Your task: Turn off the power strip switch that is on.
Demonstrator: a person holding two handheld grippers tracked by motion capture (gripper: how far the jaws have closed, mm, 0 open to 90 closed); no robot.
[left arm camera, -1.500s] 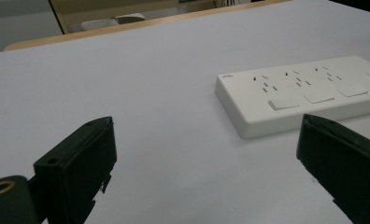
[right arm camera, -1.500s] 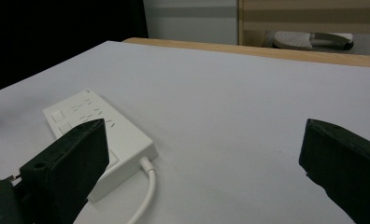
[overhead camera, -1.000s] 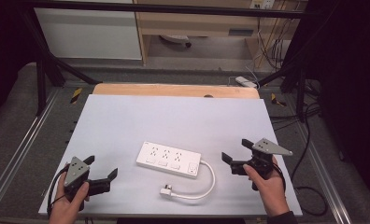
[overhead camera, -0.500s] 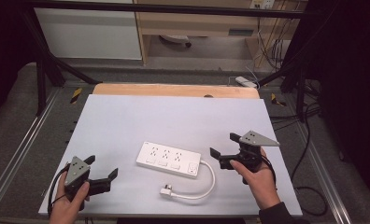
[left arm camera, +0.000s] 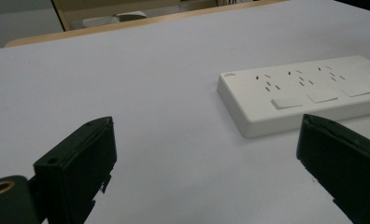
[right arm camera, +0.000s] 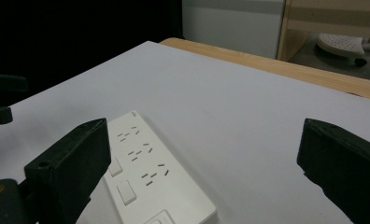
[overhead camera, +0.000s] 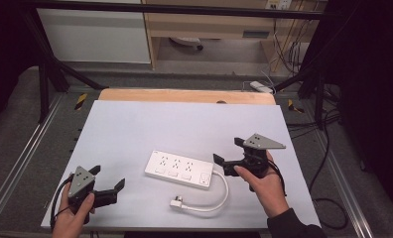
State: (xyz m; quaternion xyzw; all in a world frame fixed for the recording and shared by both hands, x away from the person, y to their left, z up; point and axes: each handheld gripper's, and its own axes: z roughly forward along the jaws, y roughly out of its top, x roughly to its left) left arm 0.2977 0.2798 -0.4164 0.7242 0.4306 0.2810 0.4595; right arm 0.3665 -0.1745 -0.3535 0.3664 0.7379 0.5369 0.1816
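White power strip [overhead camera: 180, 170] lying on the counter [overhead camera: 184, 124], left tool [overhead camera: 107, 187] and right tool [overhead camera: 229, 156] both being held wide, nothing being gripped

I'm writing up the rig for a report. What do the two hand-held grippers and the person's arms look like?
Each hand-held gripper, left and right, is black with two blocky flat-faced jaws and a grey three-cornered plate on top, dotted with small fasteners. A black cable loops from the left one. A brass-coloured ringed hole sits low by a jaw in both gripper views. The right arm wears a dark sleeve.
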